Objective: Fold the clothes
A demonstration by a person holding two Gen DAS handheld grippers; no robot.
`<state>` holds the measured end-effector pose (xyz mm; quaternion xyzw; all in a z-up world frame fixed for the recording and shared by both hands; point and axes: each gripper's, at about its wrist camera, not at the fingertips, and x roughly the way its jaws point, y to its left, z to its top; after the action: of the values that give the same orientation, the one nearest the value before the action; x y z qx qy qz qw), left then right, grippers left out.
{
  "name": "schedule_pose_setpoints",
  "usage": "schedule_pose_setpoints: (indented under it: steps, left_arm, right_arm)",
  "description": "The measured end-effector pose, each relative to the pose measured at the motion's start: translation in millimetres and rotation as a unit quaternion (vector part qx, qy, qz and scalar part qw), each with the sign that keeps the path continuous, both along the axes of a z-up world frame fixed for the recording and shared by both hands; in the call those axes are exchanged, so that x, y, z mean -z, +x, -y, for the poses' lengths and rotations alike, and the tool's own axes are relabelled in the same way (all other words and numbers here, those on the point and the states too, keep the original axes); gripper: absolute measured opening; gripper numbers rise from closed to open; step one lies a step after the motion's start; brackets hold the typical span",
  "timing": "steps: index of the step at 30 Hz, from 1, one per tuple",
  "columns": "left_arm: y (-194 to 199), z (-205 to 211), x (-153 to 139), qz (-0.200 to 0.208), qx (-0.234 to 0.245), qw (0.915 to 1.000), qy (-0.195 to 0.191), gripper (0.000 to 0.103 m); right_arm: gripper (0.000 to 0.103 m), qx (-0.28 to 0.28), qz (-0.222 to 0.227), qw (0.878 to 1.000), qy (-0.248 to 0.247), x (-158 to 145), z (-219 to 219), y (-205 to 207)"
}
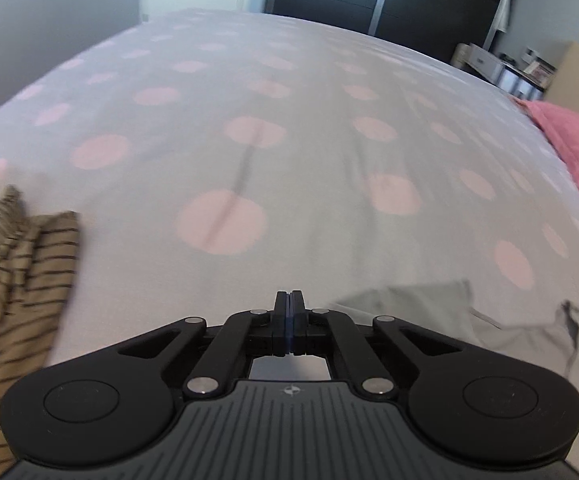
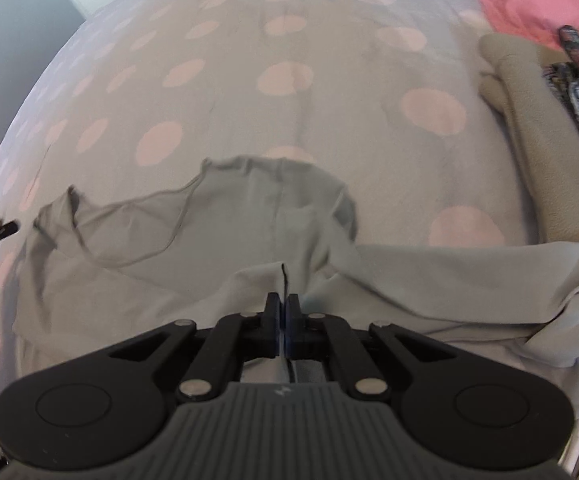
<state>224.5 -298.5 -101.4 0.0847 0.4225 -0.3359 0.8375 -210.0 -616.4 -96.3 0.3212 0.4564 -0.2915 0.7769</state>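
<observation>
- Grey, thin jersey garment (image 2: 209, 248) lies rumpled on the near part of the bed (image 2: 249, 80), whose smooth sheet carries round pink dots.
- Right tool (image 2: 282, 304) is clamped on a fold of it.
- Left tool (image 1: 288, 300) is pressed together, holding nothing.
- Brown striped cloth (image 1: 17, 280) is bunched at the left.

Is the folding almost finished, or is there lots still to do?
Just starting. Nothing clearly folded yet. The right gripper is shut on the grey shirt, which lies rumpled on the spotted bedsheet. The left gripper is shut on nothing. The striped brown garment still waits, crumpled.
</observation>
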Motion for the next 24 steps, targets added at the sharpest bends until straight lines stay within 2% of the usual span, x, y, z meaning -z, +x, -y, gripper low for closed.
schedule_pose_setpoints:
  steps: [3, 7, 9, 11, 13, 15, 19, 20, 21, 22, 23, 24]
  left_arm:
    - [9, -6, 0, -0.020, 0.002, 0.9998, -0.003, 0.000]
    - [13, -5, 2, -0.054, 0.024, 0.9982, -0.011, 0.001]
    - [9, 2, 4, -0.060, 0.036, 0.9975, -0.014, 0.025]
    - [5, 10, 7, -0.066, 0.043, 0.9966, -0.025, 0.037]
    - [3, 18, 10, -0.072, 0.050, 0.9957, -0.032, 0.039]
    - [2, 26, 16, -0.068, 0.054, 0.9959, -0.022, 0.041]
    - [-2, 35, 28, -0.061, 0.059, 0.9964, -0.006, 0.040]
    - [-5, 35, 29, -0.056, 0.060, 0.9965, -0.011, 0.036]
    - [-8, 36, 29, -0.051, 0.065, 0.9964, -0.016, 0.019]
    - [-13, 37, 28, -0.046, 0.074, 0.9960, -0.019, 0.009]
    - [-17, 39, 28, -0.040, 0.083, 0.9955, -0.022, 0.002]
    - [-21, 40, 26, -0.032, 0.090, 0.9952, -0.023, 0.001]
  right_arm:
    - [0.002, 0.024, -0.010, 1.000, 0.009, 9, 12, -3]
    - [0.003, 0.018, -0.021, 0.999, 0.019, 16, 10, -2]
    - [0.003, 0.018, -0.024, 0.999, 0.020, 18, 9, -1]
    - [0.003, 0.017, -0.025, 0.999, 0.022, 19, 7, 0]
    - [0.003, 0.012, -0.024, 0.999, 0.022, 19, 6, 1]
    - [0.003, 0.008, -0.023, 0.999, 0.022, 19, 5, 3]
    - [0.003, 0.001, -0.022, 0.999, 0.023, 20, 4, 8]
    - [0.003, 0.000, -0.022, 0.999, 0.023, 20, 4, 9]
    - [0.003, -0.001, -0.023, 0.999, 0.023, 20, 4, 10]
    - [0.003, -0.002, -0.024, 0.999, 0.023, 21, 4, 11]
    - [0.003, -0.002, -0.025, 0.999, 0.023, 21, 5, 12]
    - [0.003, -0.002, -0.025, 0.999, 0.023, 21, 5, 12]
